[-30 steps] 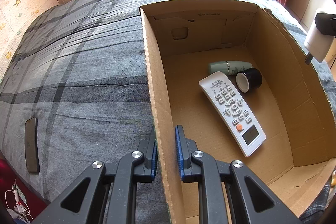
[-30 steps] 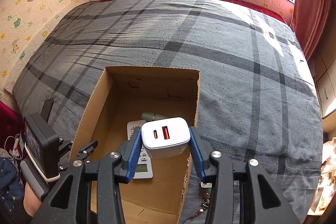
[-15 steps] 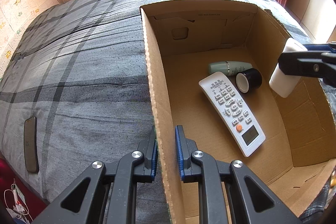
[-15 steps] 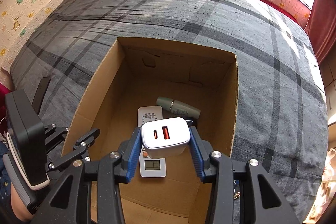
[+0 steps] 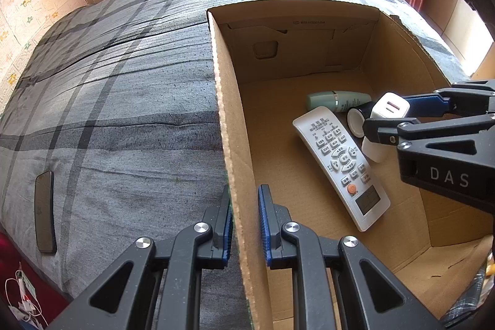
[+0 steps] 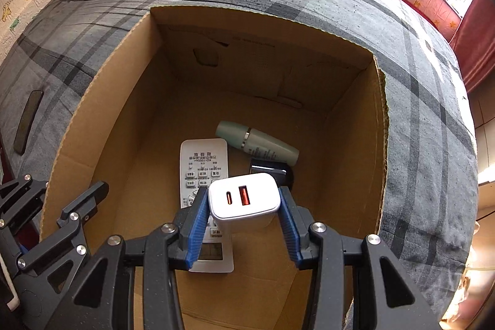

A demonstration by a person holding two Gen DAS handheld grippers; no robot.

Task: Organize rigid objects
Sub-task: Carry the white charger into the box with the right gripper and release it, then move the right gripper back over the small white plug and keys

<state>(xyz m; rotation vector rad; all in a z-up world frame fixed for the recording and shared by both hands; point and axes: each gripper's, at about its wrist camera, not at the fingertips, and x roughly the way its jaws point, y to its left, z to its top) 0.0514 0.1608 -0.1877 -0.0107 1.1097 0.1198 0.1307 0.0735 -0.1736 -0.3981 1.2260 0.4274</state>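
Inside the box [image 6: 102, 113], the charger [image 6: 244, 203] sits clamped between the right fingers [image 6: 198, 225].

left tool [image 5: 244, 225]: straddles box wall [image 5: 230, 126] | right tool [image 5: 388, 117]: grips white charger [image 5: 390, 107] above remote [image 5: 340, 163]

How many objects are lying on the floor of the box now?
3: the remote at the centre, the green bottle behind it, and a dark jar beside both. The charger partly hides the jar; more may be hidden.
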